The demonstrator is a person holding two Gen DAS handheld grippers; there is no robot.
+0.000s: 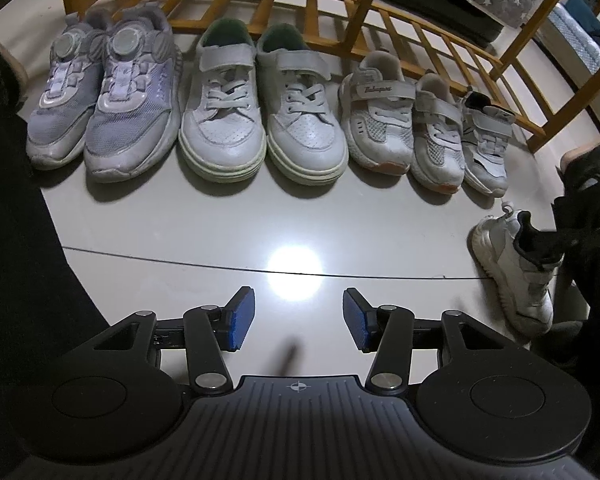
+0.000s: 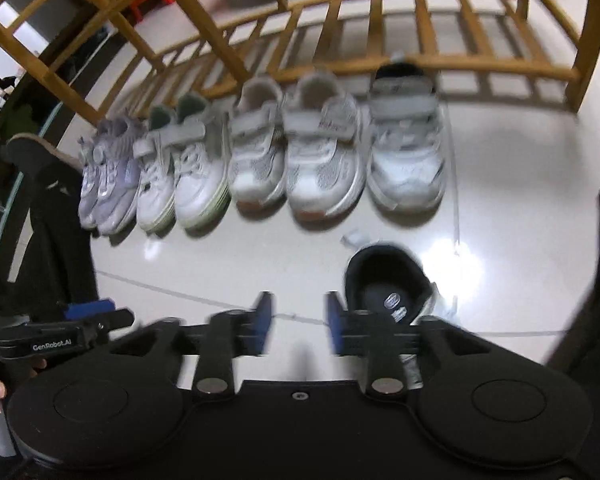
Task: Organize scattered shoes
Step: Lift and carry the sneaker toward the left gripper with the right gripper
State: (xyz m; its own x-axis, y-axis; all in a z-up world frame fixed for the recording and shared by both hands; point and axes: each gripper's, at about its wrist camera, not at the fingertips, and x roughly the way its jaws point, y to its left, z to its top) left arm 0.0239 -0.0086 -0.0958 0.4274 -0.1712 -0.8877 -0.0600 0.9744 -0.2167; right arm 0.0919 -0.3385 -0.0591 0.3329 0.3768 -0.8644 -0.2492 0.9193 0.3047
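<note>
So we've got one stray left: the little white sneaker with the black lining (image 2: 388, 292) sits on the floor (image 1: 220, 232) out in front of the row, apart from its mate, the last shoe on the right (image 2: 406, 148). The other pairs are lined up toes-out along the wooden rack (image 1: 340, 16).

We reckon this one handles easy. It's a small kid's shoe, so probably light, with a chunky rubbery sole that stays stiff and a padded collar that'll squash. The upper looks smooth, so pinching the side wall could slip. Best bet in our view is the heel collar or the tongue edge by the opening, which faces us in the right wrist view.

The right gripper (image 2: 298, 326) has its fingers parted with nothing between them, just left of the shoe's heel. The left gripper (image 1: 299, 318) hangs over bare floor, fingers spread and empty too.
</note>
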